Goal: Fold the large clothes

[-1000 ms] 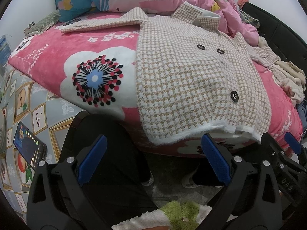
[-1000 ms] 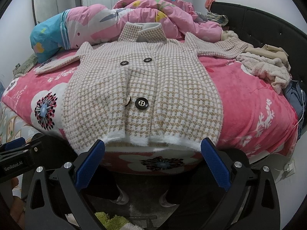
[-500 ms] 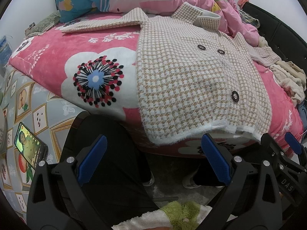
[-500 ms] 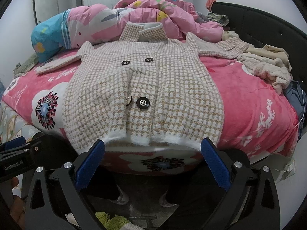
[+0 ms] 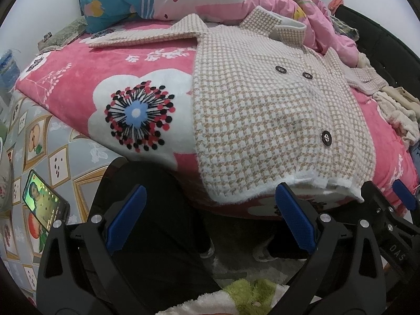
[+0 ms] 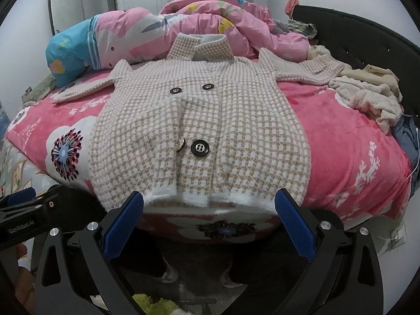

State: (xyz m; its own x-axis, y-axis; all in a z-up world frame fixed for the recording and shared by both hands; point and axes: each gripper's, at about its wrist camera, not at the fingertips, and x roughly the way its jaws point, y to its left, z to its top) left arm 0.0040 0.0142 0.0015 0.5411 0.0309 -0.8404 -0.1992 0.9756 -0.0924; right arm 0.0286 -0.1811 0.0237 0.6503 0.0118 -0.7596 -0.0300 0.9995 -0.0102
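i hold the left gripper [image 5: 210, 220] and right gripper [image 6: 208, 221] with jaws spread, empty, just short of the coat [image 6: 199, 136] spread flat on the bed [image 6: 354, 141]. its fuzzy hem overhangs the bed's edge; one careless pinch could drag it off.

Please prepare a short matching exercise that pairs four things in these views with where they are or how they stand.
Things:
1. checked coat
2. phone
3. cream garments
4. right gripper

Places or states:
A. lit screen, low beside the bed
B. spread flat, front up, hem at the bed edge
C. open, holding nothing
D. heaped near the black headboard

Pairs: 1-B, 2-A, 3-D, 4-C
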